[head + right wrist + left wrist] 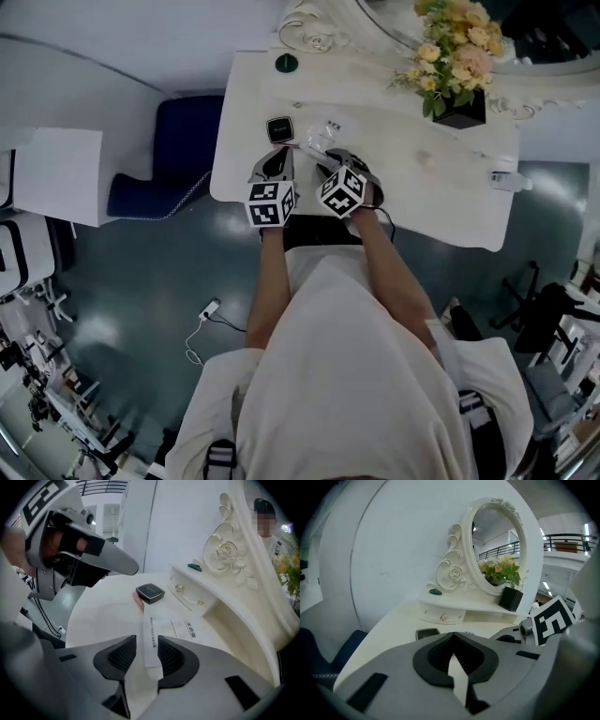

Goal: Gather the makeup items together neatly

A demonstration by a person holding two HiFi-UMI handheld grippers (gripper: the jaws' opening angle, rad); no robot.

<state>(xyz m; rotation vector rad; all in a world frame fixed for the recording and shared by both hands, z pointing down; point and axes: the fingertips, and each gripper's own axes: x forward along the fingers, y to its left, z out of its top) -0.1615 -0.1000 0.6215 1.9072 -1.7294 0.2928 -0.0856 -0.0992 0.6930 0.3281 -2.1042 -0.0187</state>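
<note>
On the white vanity table (441, 202) lie a black compact (279, 129) (150, 592) (427, 633), a pink stick (138, 601) beside it, and flat clear packets (323, 136). One long white packet strip (151, 634) with print shows between my right gripper's (146, 639) (330, 169) jaws, which stand apart just above it; I cannot tell whether the pads touch it. My left gripper (278, 159) (452, 635) (133, 567) hovers left of the right one, near the compact, jaws together and empty. A small green item (286, 63) (195, 566) sits on the raised shelf.
An ornate white mirror (497, 541) stands on a shelf with a small drawer (443, 617). Flowers in a black box (459, 108) (510, 598) stand at the back right. A small bottle (509, 180) lies near the table's right edge. A blue chair (178, 141) sits left of the table.
</note>
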